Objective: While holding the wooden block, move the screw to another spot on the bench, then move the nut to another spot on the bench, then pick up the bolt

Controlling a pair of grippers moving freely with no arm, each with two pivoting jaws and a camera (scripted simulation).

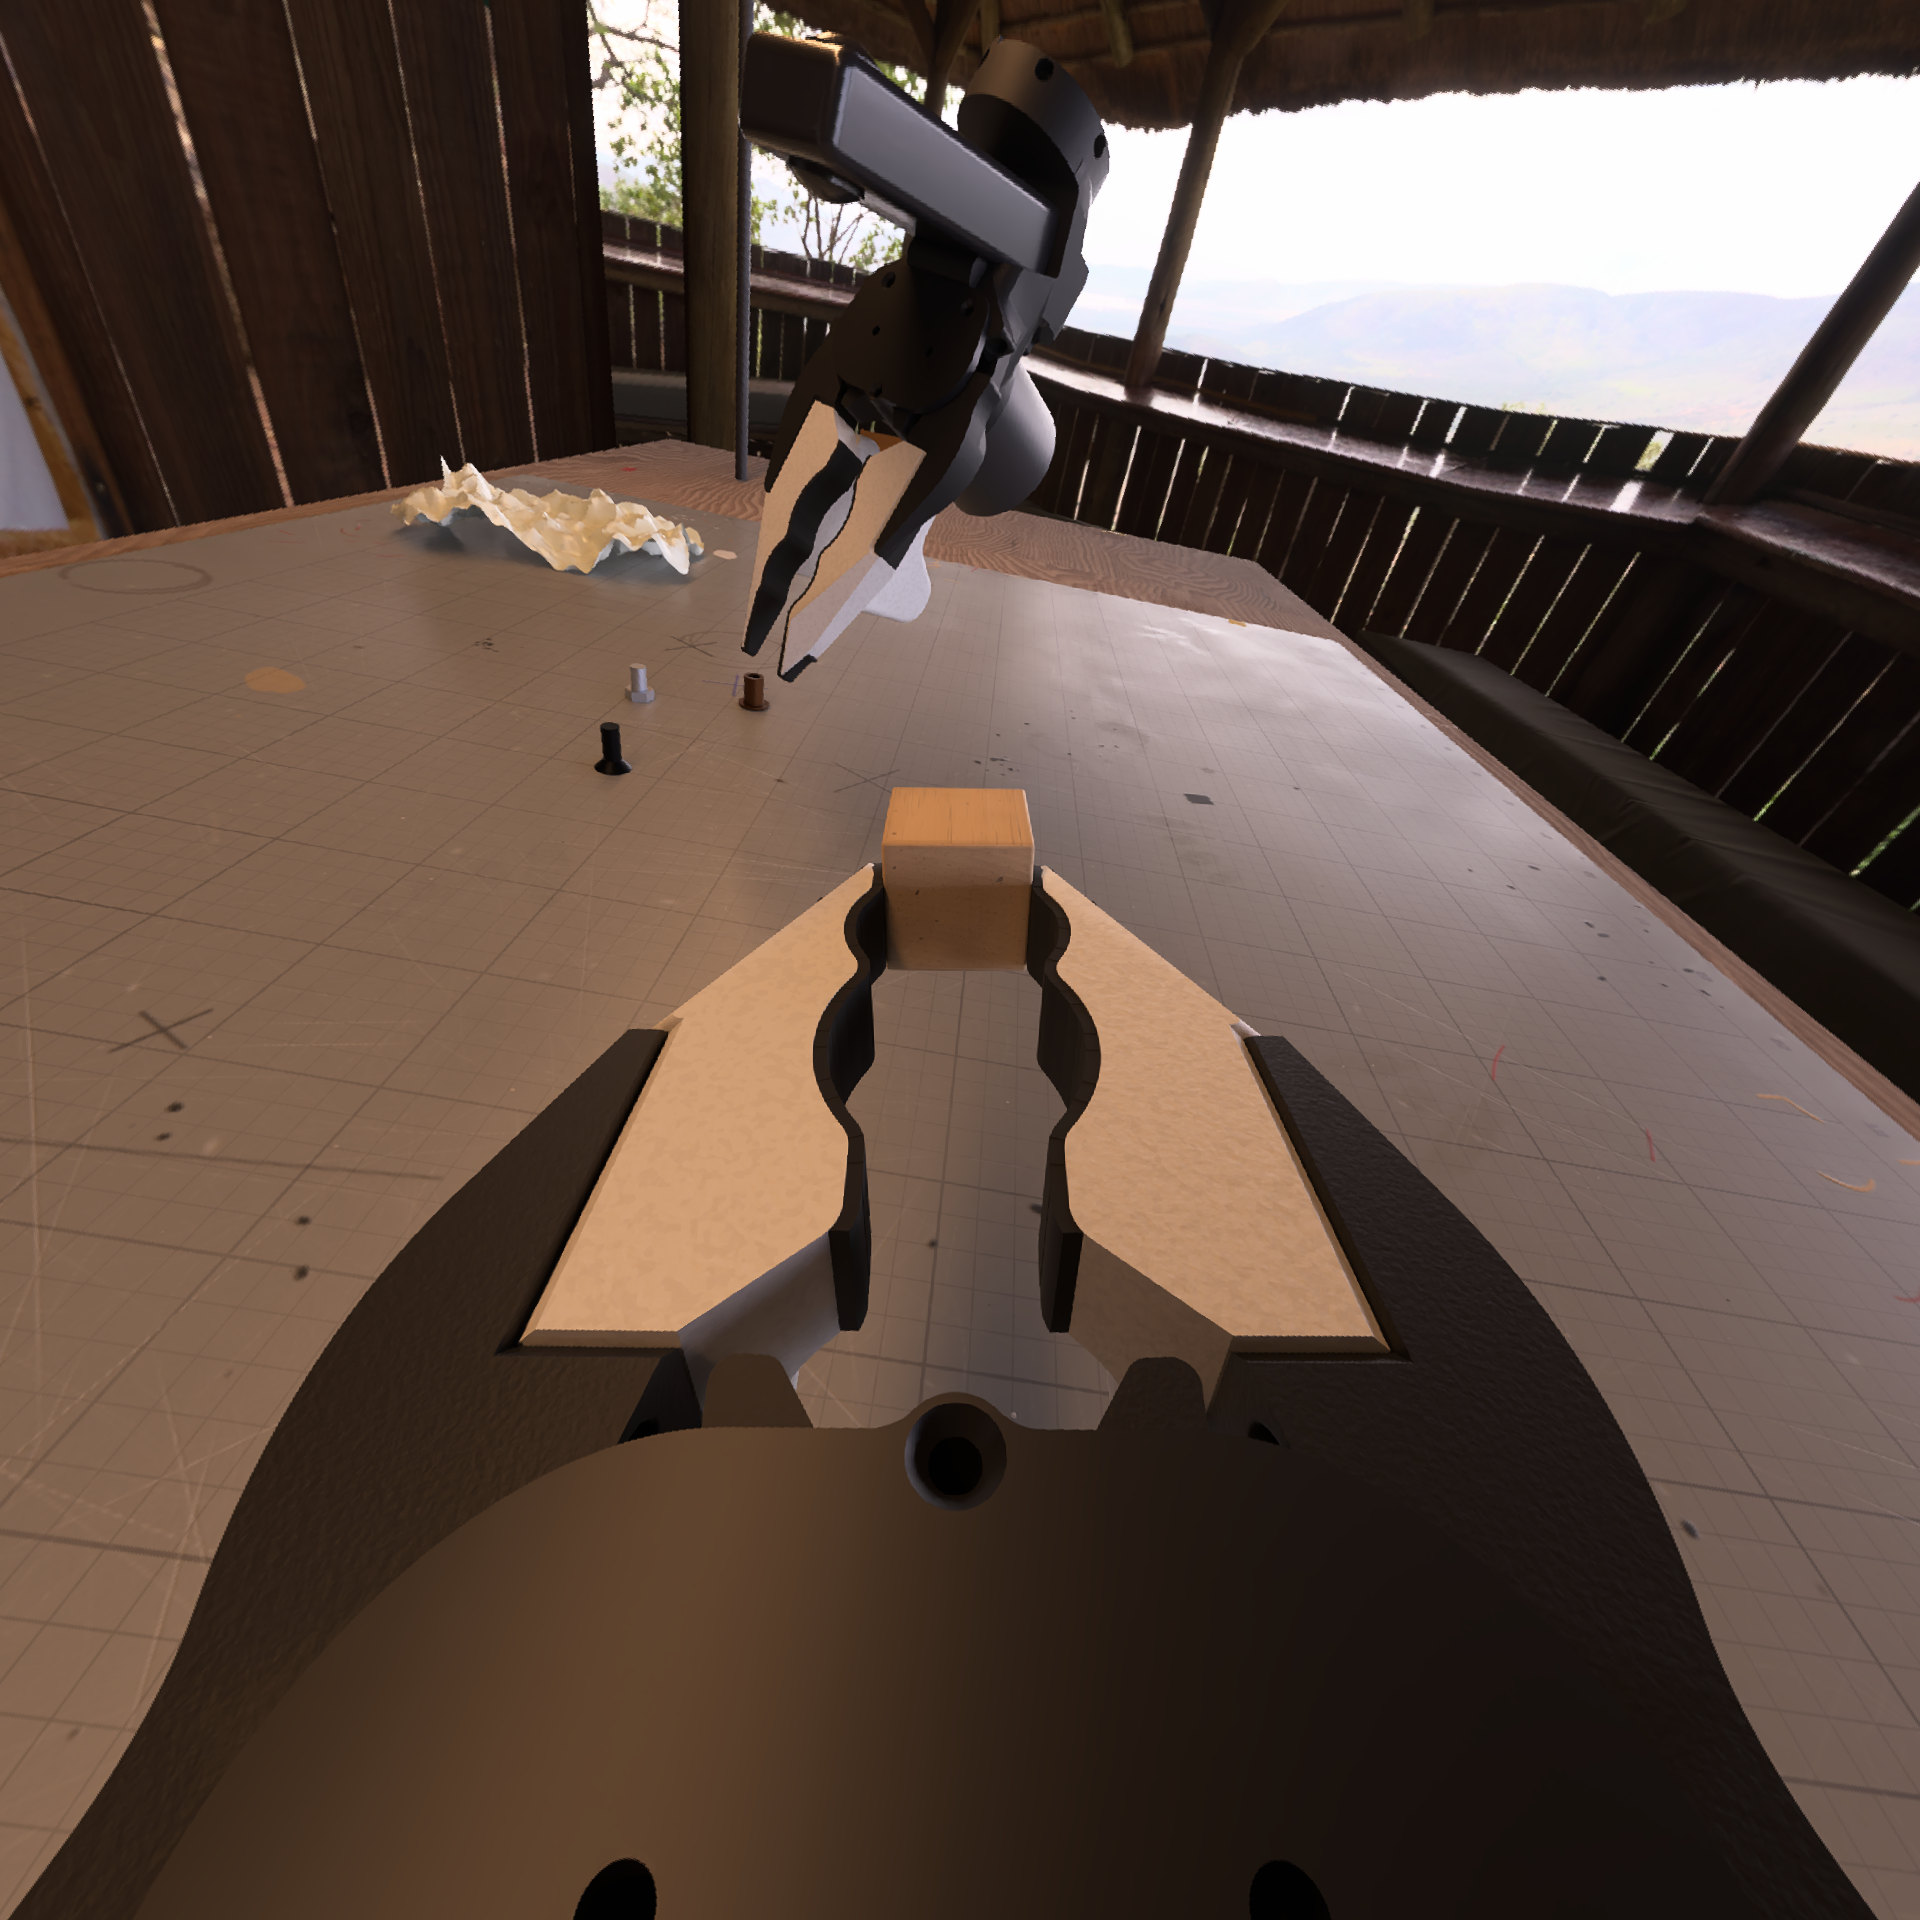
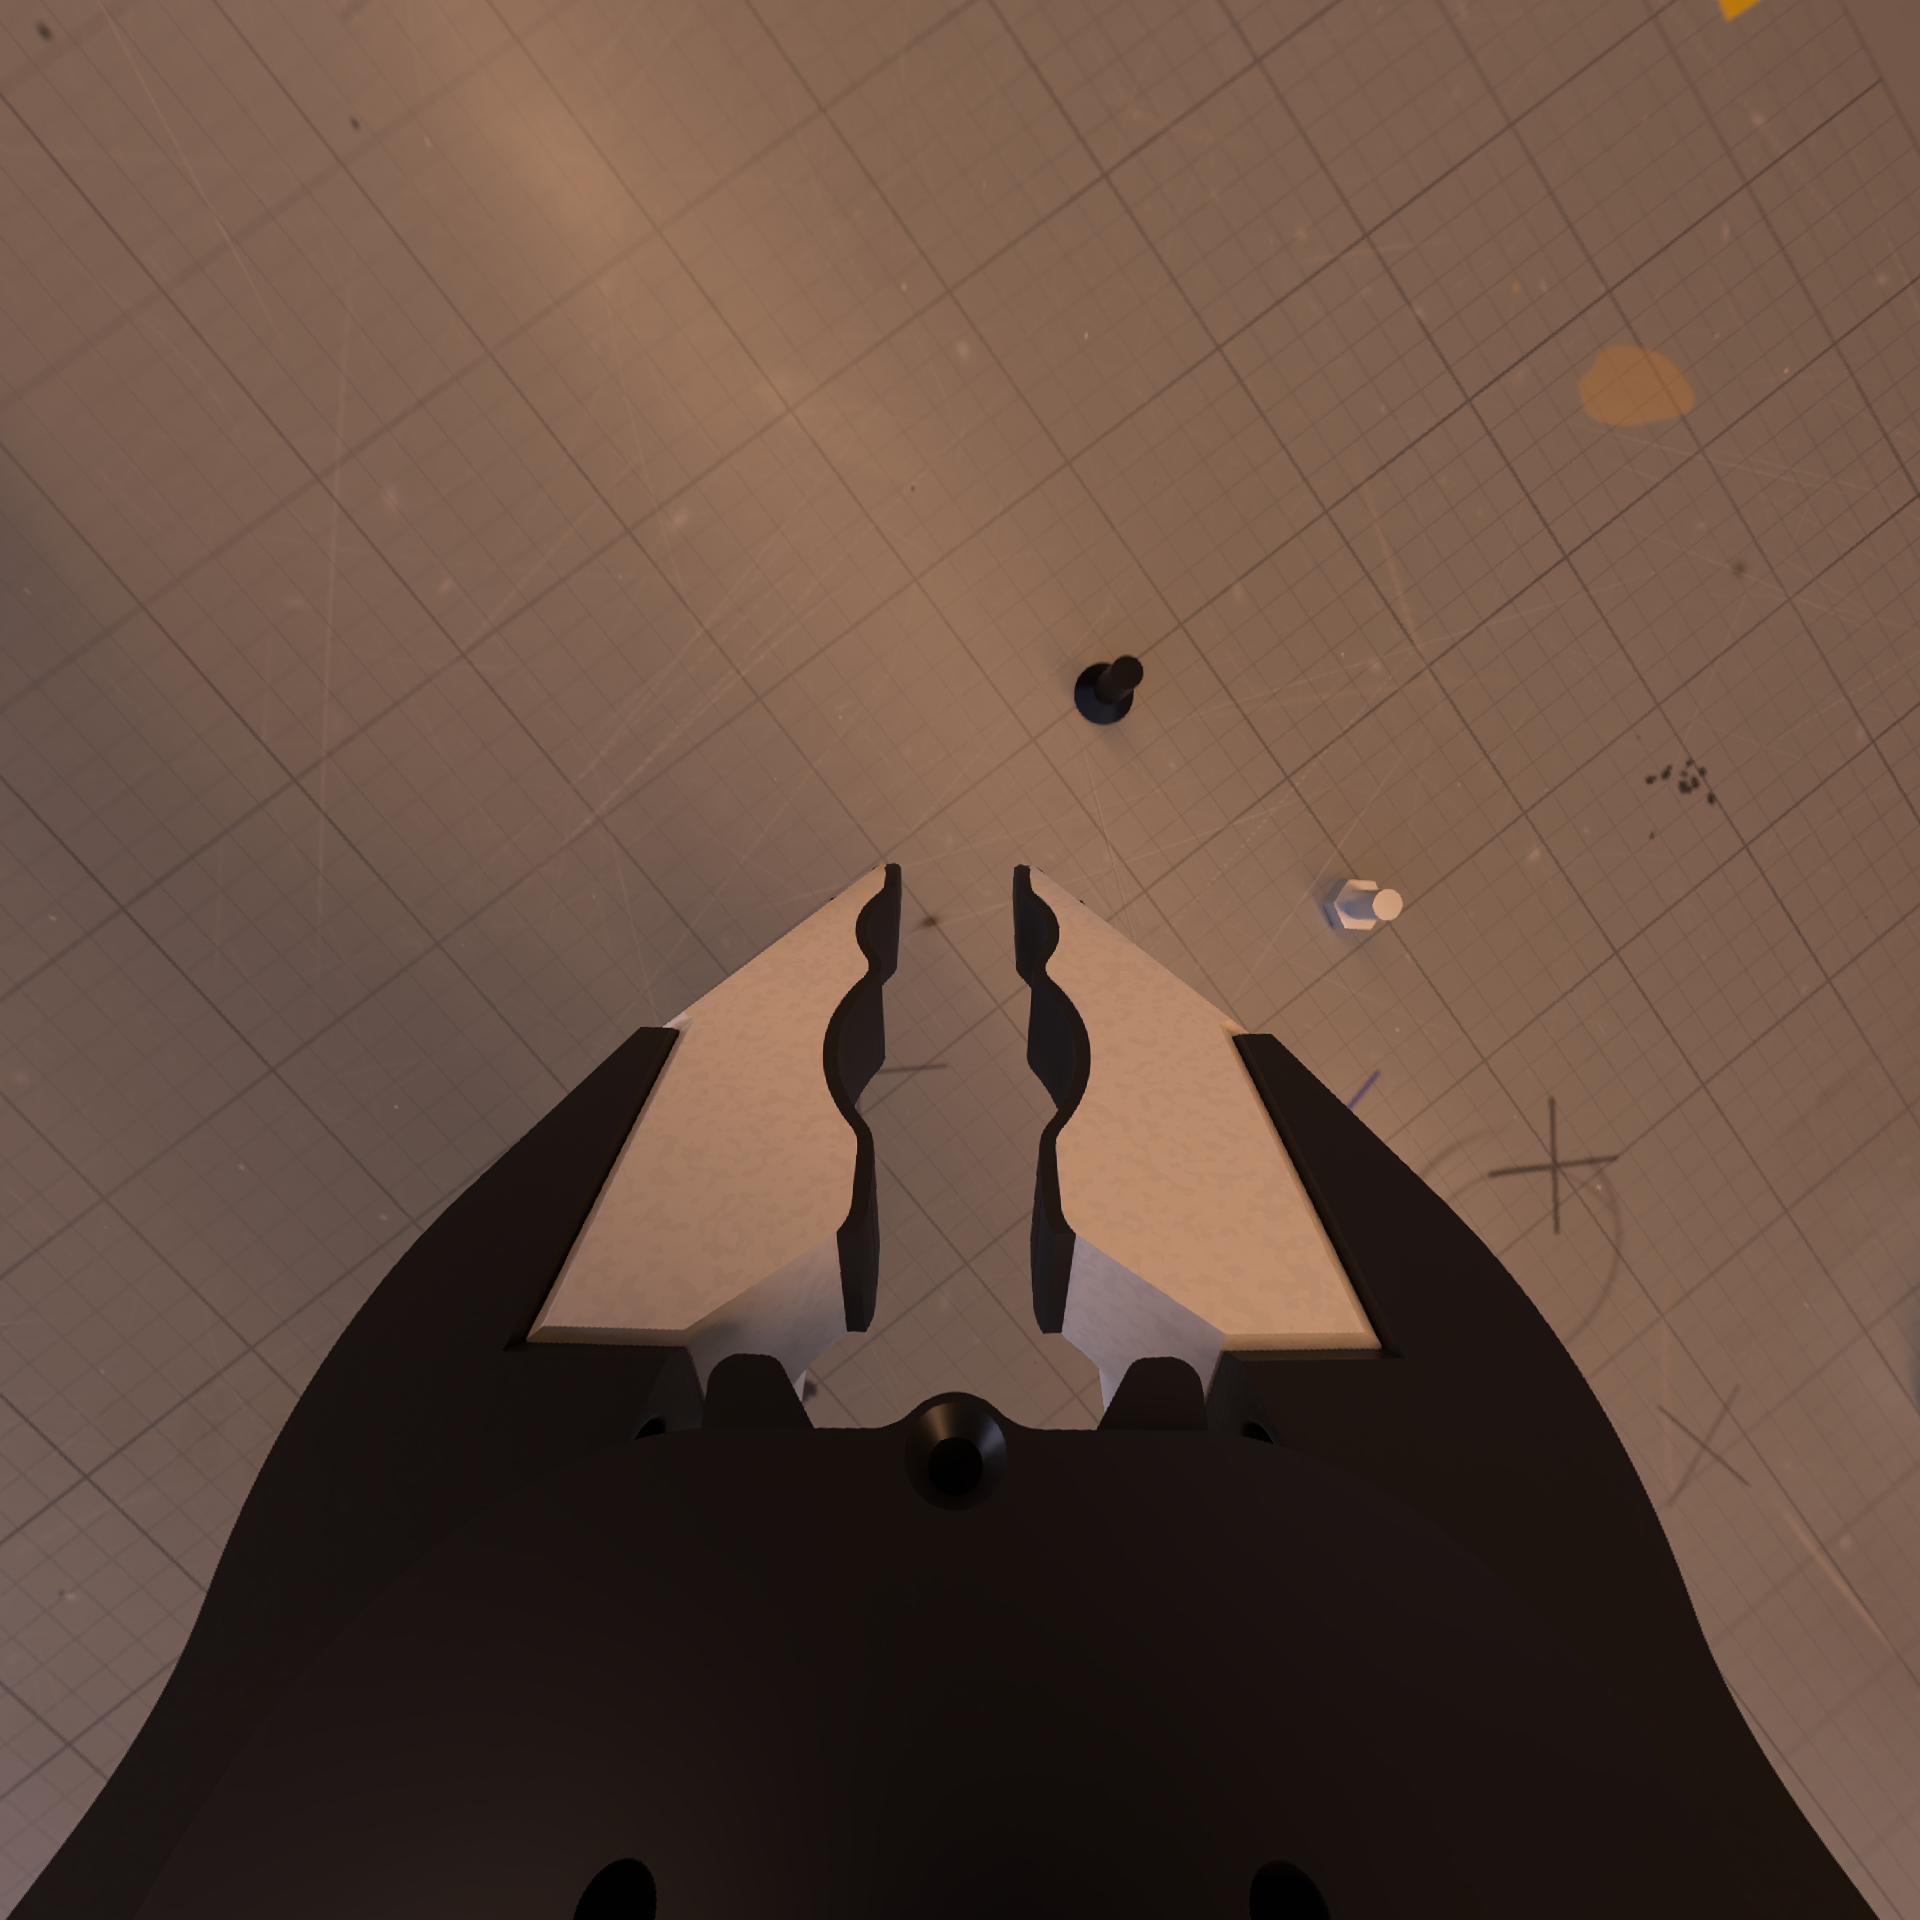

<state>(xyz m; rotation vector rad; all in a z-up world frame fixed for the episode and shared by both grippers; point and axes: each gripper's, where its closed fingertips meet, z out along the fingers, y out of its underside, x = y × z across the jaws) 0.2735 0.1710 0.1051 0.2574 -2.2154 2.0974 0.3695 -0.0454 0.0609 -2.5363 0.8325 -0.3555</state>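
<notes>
Left wrist view takes in the whole bench (image 1: 312, 935): the left gripper (image 1: 956, 904) has its fingertips closed on the wooden block (image 1: 956, 883), which is held above the mat, towards the bench's right edge. Beyond it the right gripper (image 1: 774, 660) hangs tilted downward, its fingers a little apart and empty, tips just above the brown nut (image 1: 753, 691). The silver bolt (image 1: 641, 683) stands just left of the nut, and the black screw (image 1: 612, 750) stands head-down a little nearer the camera. A crumpled cream sheet (image 1: 551, 520) lies near the far edge.

Right wrist view looks straight down on the gridded mat (image 2: 520, 520) and shows neither the block nor the nut. It shows the right gripper (image 2: 956, 873) with a narrow gap and nothing between the fingers, the screw (image 2: 1107, 688) ahead of the tips and the bolt (image 2: 1363, 906) off to one side. An orange blot (image 2: 1636, 387) and pencilled crosses mark the mat; no readable writing shows.
</notes>
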